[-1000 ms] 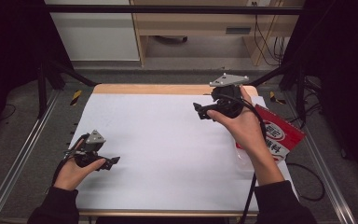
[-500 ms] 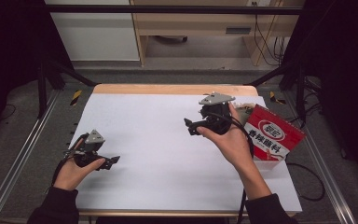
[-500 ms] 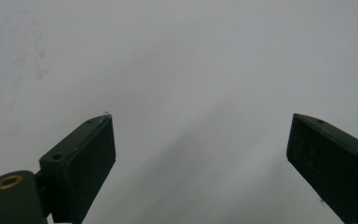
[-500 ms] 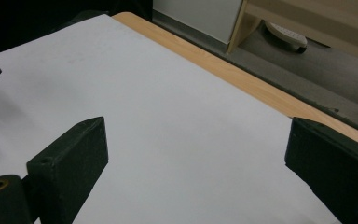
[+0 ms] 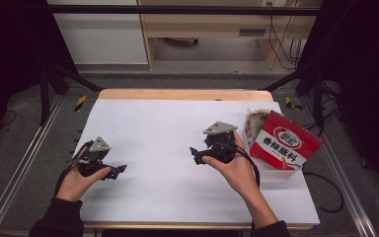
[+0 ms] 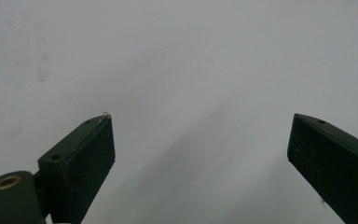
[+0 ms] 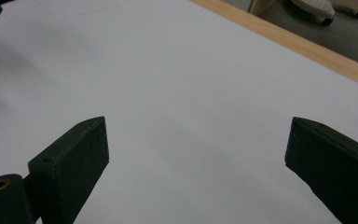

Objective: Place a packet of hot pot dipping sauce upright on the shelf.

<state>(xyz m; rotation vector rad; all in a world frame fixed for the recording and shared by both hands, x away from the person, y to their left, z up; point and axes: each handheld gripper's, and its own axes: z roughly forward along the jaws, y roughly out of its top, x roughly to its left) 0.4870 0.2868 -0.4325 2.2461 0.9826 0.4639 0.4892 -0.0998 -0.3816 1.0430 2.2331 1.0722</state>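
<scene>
A white table (image 5: 177, 123) with a light wood edge at the far side is seen in a dim room. Grey floor is seen around it, and metal rails run along both sides. A pale wooden desk and a white cabinet are seen behind the table, with black cables hanging near the desk.

A red and white packet (image 5: 286, 143) with printed writing is seen at the right edge of the table. It is lying tilted inside a clear box (image 5: 276, 173), and the top of it is torn open. What is inside the packet cannot be told. Something pale and crumpled is tucked just behind it.

The right gripper (image 5: 197, 155) is held above the table near the middle, just beside the packet but not touching it. Its jaws are pointed to the left, away from the packet. In the right gripper view, the two black jaws are held wide apart, and nothing is held between them. Bare white table and the wood edge are seen past them.

The left gripper (image 5: 116, 170) is held low near the left front of the table, well apart from the packet. In the left gripper view, its jaws are also spread wide, with nothing between them.

Nothing is seen standing between the right gripper and the packet.
</scene>
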